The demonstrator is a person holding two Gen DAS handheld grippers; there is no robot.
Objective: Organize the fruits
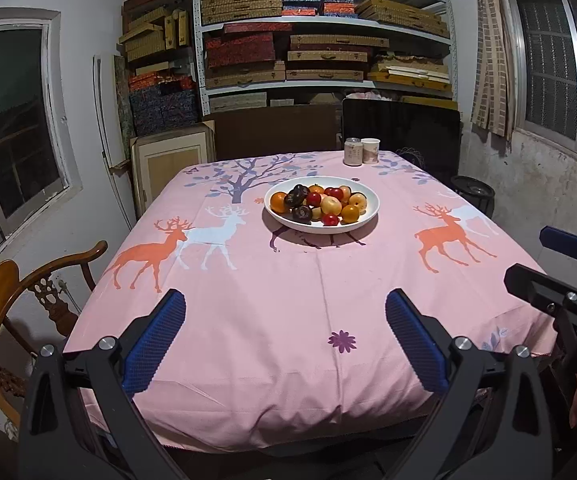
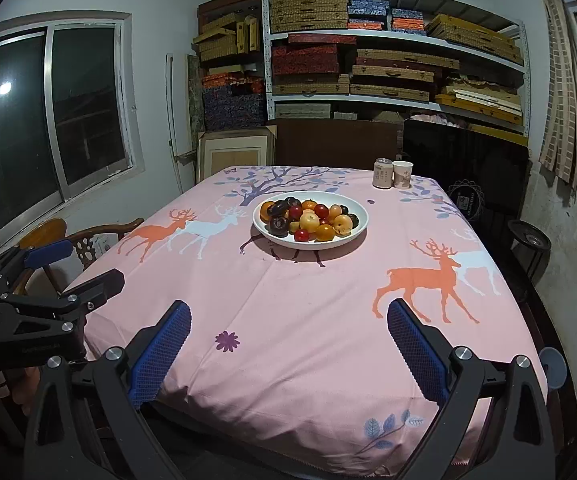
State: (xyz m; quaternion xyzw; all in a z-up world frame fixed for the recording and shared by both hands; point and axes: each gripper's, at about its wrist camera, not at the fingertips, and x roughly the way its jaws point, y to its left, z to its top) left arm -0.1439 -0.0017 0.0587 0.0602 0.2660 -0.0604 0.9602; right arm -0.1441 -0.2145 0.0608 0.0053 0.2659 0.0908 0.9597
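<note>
Step call: ambiguous. All the fruits sat together in the white plate, none loose on the pink tablecloth. That fit either a mixed pile waiting to be sorted or a finished gather-up; the frames did not settle which, so no next move could be named with confidence.

Left to right, relative to the plate:
- A wooden chair stood far left of it, off the table edge.
- The left gripper hung well short of the plate at the near edge, jaws spread wide, nothing between them.
- The plate itself sat mid-table. Contents: oranges, dark plum-like fruits, small red ones, pale yellow-pink ones, heaped and touching, not grouped by kind.
- A can and a paper cup stood behind the plate, slightly right, just beside each other.
- The right gripper was also well short of the plate, jaws spread, holding nothing.

Neither gripper was near any fruit.
</note>
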